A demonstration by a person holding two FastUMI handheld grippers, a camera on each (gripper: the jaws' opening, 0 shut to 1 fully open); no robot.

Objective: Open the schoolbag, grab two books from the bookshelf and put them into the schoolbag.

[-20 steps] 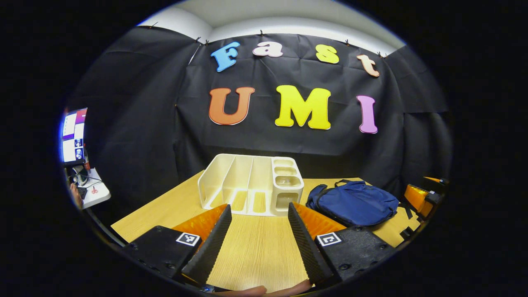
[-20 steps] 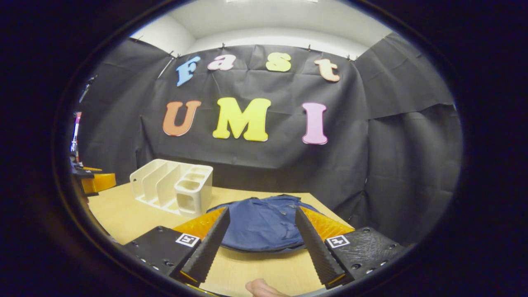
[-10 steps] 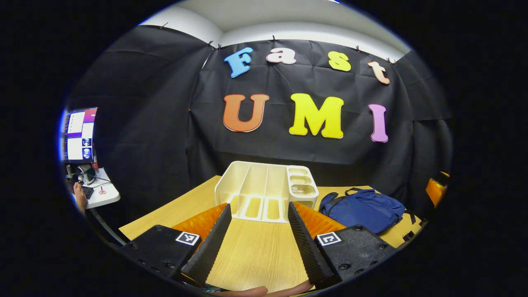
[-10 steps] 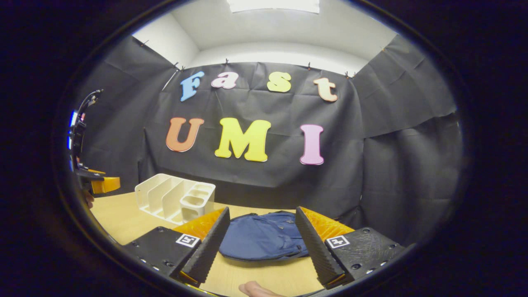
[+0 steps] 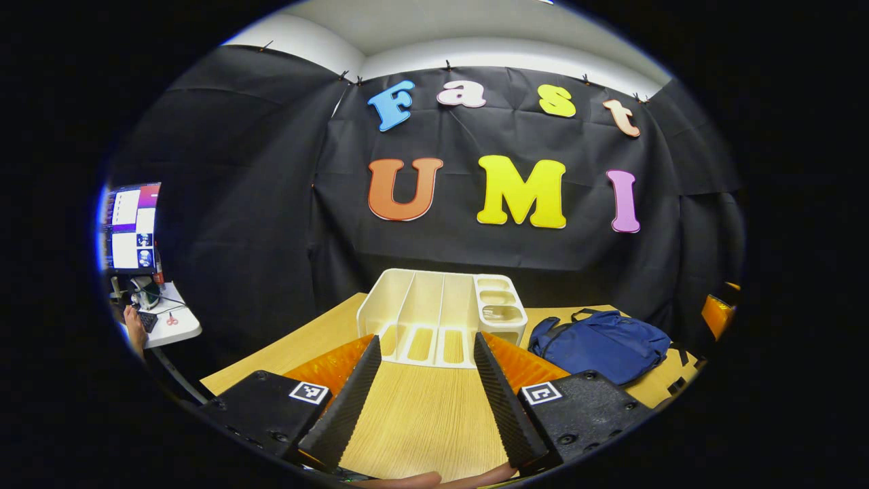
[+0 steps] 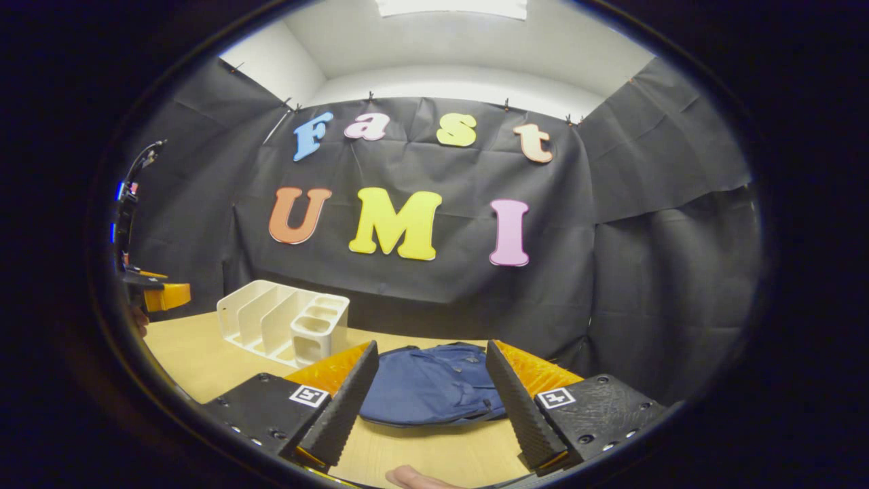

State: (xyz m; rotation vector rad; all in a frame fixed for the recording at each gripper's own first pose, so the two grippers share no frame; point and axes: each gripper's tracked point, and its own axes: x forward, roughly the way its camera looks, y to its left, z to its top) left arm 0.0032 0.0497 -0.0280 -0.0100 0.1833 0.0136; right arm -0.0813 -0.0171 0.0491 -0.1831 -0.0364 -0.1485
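Left gripper view, tool: the left tool [image 5: 422, 401] is held low over the pale wood-grain desk [image 5: 424, 421], its fingers spread wide with nothing between them.
Left gripper view, bookshelf: a white plastic bookshelf with upright dividers and small side cups [image 5: 441, 316] is seen straight ahead on the desk; its slots are seen to hold no books.
Left gripper view, schoolbag: a dark blue fabric schoolbag [image 5: 601, 345] is laid flat on the desk, just beside the bookshelf on its right.
Left gripper view, extras: a lit monitor [image 5: 129, 227] and a small white side table [image 5: 163, 324] are seen at the far left edge, and an orange part of the other tool [image 5: 716, 314] at the far right edge.
Right gripper view, tool: the right tool [image 6: 431, 404] is pointed at the schoolbag [image 6: 434, 387], its fingers wide apart and gripping nothing.
Right gripper view, schoolbag: the bag is framed between the fingers, untouched, and no opening can be made out.
Right gripper view, bookshelf: the bookshelf [image 6: 285, 322] is seen off to the left, with an orange part of the other tool [image 6: 163, 295] beyond it.
Progress: nothing is judged done; the bag is not yet opened, and no books are seen to fetch.
Difference: the bag's near edge is shown closer in the right gripper view; the open shelf slots are shown head-on in the left gripper view.
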